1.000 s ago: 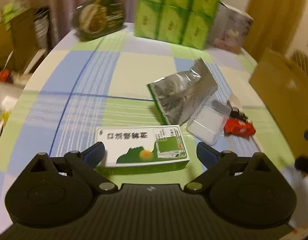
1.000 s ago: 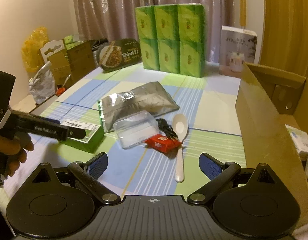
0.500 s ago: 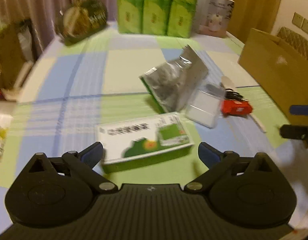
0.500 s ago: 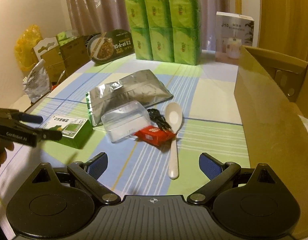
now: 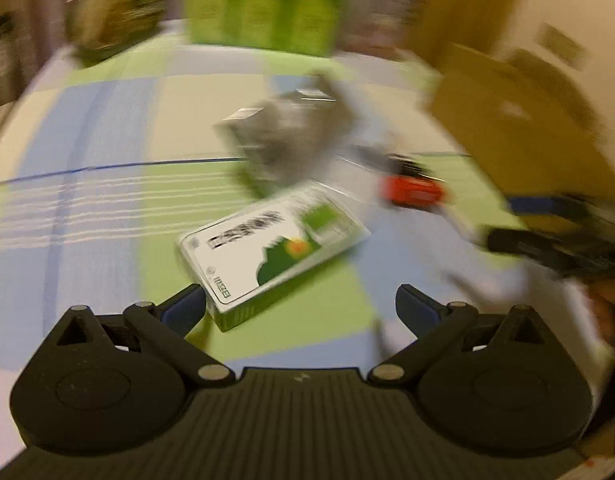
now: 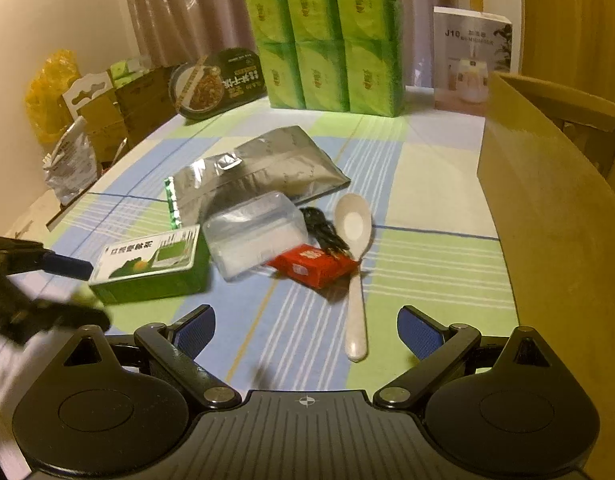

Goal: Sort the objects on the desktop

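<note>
- Left tool [image 5: 299, 306] stood with its jaws spread wide, one blue pad at the near corner of the green-and-white box [image 5: 273, 250]; whether pad and box touched was lost in blur.
- Right tool [image 6: 305, 326] was likewise wide apart and held nothing, hovering over the checked worktop [image 6: 427, 176].
- Just ahead of the right tool lay a white spoon [image 6: 355, 264], its bowl beside a red packet [image 6: 313, 266] and a black tangled item [image 6: 323, 230].
- Left of those sat a clear plastic container [image 6: 255, 234], overlapping a silver foil pouch [image 6: 259, 168].
- At the far edge stood stacked green tissue packs [image 6: 327, 36], a dark round food bowl [image 6: 217, 82] and a white carton [image 6: 471, 58].
- A cardboard box [image 6: 555, 208] lined the right side.
</note>
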`<action>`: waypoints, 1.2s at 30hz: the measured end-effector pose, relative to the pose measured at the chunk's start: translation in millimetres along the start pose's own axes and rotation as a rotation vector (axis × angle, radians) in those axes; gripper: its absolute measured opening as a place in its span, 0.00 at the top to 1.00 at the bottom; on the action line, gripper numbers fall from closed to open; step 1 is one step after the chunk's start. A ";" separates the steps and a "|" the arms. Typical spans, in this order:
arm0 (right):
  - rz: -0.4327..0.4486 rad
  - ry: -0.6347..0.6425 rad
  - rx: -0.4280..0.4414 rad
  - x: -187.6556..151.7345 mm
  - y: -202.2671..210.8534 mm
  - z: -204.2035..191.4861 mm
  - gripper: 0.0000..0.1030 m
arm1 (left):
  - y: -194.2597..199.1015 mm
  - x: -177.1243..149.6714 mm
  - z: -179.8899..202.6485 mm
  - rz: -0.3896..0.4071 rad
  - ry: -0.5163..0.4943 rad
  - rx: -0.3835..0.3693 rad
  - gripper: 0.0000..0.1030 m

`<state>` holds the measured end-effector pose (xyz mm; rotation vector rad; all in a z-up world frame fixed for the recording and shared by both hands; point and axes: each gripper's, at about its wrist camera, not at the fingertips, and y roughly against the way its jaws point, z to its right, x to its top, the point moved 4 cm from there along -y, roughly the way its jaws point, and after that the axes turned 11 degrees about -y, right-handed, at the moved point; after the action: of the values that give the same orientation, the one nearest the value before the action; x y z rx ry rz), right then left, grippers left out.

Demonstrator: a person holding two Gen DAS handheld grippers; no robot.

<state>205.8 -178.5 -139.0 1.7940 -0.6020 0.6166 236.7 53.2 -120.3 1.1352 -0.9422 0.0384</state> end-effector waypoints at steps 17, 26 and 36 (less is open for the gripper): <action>0.005 0.043 -0.018 7.7 -18.6 -3.3 0.08 | -39.5 8.3 -2.7 -0.120 -0.239 0.148 0.38; 0.001 0.187 -0.006 24.3 -54.9 -12.4 0.30 | -23.1 2.8 22.3 -0.103 -0.183 0.084 0.47; -0.042 0.222 -0.038 21.6 -72.8 -1.9 0.59 | -31.1 10.4 30.2 -0.070 -0.220 0.088 0.32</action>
<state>270.0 -158.5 -174.3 1.6713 -0.4216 0.7587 239.3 10.8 -134.0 1.2711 -1.1033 -0.1050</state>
